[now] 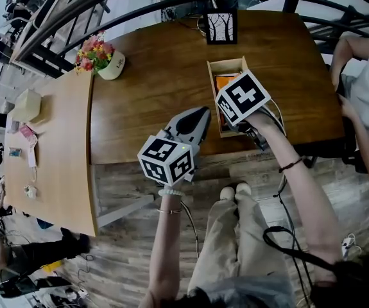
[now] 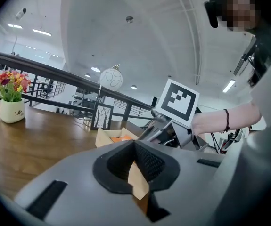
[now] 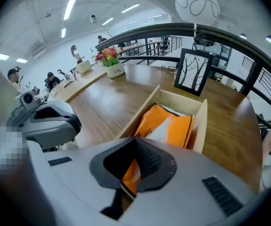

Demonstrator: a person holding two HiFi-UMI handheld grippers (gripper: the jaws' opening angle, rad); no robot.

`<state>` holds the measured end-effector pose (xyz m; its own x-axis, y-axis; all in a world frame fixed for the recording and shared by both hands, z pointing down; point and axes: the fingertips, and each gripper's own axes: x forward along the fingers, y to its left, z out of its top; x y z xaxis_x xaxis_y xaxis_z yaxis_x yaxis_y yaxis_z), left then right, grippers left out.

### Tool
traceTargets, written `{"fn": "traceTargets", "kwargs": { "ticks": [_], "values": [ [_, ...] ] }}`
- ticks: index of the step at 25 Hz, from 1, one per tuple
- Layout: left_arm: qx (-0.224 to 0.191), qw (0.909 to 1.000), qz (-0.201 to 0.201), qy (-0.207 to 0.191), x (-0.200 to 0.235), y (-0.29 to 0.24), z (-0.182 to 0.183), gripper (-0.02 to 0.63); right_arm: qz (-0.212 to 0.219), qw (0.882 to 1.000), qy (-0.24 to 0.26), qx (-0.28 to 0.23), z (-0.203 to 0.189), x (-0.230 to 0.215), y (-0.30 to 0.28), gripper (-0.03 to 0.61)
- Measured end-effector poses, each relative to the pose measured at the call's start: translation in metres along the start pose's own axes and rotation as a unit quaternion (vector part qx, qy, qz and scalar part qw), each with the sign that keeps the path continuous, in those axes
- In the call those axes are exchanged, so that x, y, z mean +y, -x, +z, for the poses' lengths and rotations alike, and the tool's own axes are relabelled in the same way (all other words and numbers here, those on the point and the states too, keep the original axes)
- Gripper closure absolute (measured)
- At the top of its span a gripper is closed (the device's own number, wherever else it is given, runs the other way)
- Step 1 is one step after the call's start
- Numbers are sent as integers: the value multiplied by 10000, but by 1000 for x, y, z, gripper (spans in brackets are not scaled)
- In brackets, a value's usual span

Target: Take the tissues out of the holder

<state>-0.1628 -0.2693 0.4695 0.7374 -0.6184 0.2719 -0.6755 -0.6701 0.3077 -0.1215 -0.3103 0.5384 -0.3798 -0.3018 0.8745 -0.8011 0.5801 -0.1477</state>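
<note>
The orange plastic tissue pack (image 3: 169, 125) is seen lying in the open pale wooden box holder (image 3: 200, 121) on the brown wooden table (image 1: 158, 76). Its near end is pinched by the right gripper (image 3: 134, 167). The left gripper (image 2: 138, 174) (jaws pressed together, nothing between them) is held over the table's near edge.

holder (image 1: 211, 82) on table (image 1: 152, 95), right of centre, tissue pack (image 1: 223, 82) in it. picture frame (image 1: 221, 27) just behind holder. flower pot (image 1: 101, 58) on table, upper left. right gripper (image 3: 135, 166) over holder's near end; left gripper (image 2: 135, 168) lower left, at table edge.
</note>
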Motion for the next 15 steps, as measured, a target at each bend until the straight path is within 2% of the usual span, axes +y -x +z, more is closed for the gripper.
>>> {"fn": "traceTargets", "kwargs": {
  "ticks": [5,15],
  "values": [
    [-32,10000,17,5,-3,-1,0,606,277,9968,-476,-580,6,-3,12,566],
    [-96,9999,46,-59,-5,-3,14,606,284,9862,-925,-1346,13,-16,41,566]
  ]
}}
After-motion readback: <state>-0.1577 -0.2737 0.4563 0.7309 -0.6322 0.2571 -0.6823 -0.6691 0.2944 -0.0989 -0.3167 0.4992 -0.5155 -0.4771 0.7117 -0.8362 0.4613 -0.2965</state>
